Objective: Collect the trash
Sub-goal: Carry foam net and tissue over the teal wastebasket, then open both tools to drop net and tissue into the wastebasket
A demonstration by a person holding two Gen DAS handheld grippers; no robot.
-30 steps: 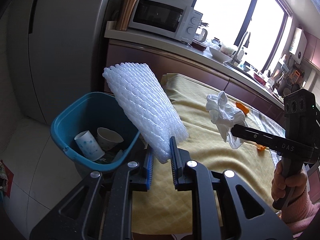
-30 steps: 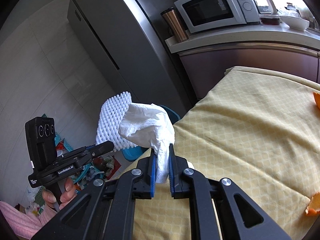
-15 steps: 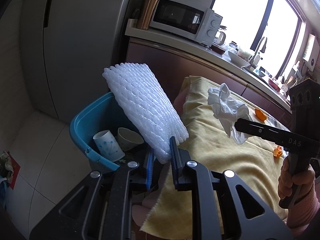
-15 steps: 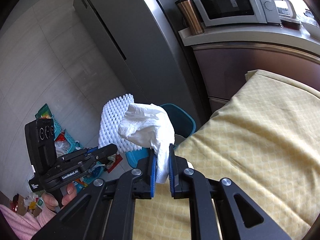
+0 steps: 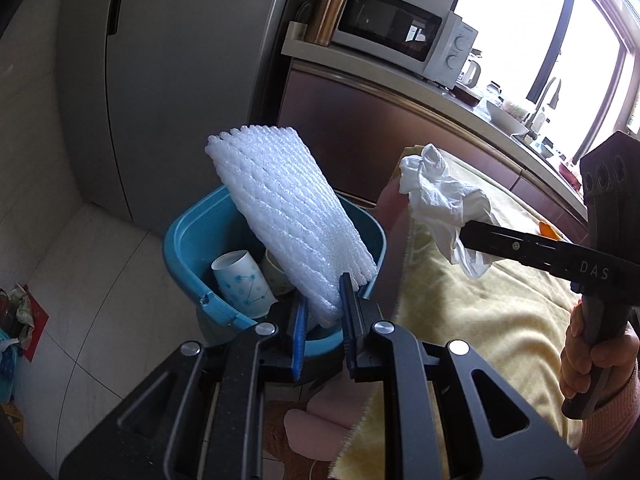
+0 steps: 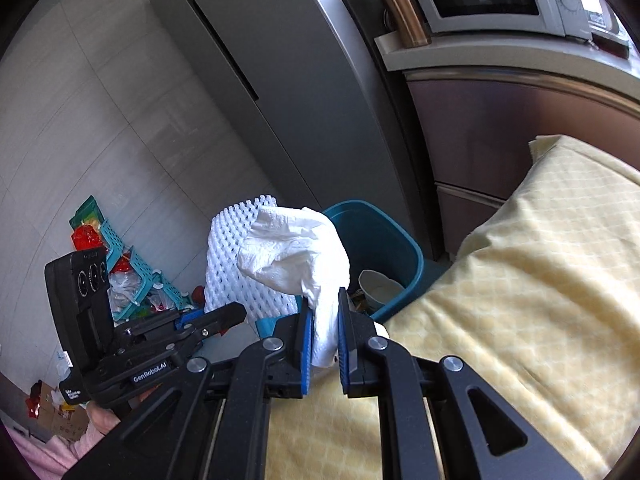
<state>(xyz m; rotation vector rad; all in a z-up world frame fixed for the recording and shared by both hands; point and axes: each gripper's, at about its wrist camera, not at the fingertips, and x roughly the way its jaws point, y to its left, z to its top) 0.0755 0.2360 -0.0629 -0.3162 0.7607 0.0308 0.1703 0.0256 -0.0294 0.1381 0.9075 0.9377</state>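
My left gripper (image 5: 324, 312) is shut on a white foam net sleeve (image 5: 288, 212) and holds it upright over the blue trash bin (image 5: 192, 240). The bin holds paper cups (image 5: 240, 280). My right gripper (image 6: 324, 328) is shut on a crumpled white tissue (image 6: 296, 252), held above the table's edge near the bin (image 6: 380, 248). The tissue also shows in the left wrist view (image 5: 444, 204), to the right of the foam sleeve. The foam sleeve shows in the right wrist view (image 6: 228, 272), behind the tissue.
A table with a yellow cloth (image 6: 520, 300) lies to the right of the bin. A grey fridge (image 5: 180, 60) stands behind the bin. A counter carries a microwave (image 5: 400, 32) and a copper tumbler (image 5: 332, 8). Orange peel (image 5: 548, 230) lies on the cloth. Clutter (image 6: 120, 264) sits on the floor.
Both grippers have moved left toward the bin with their loads. The foam sleeve now hangs over the bin, and the tissue has come close to the table's edge.
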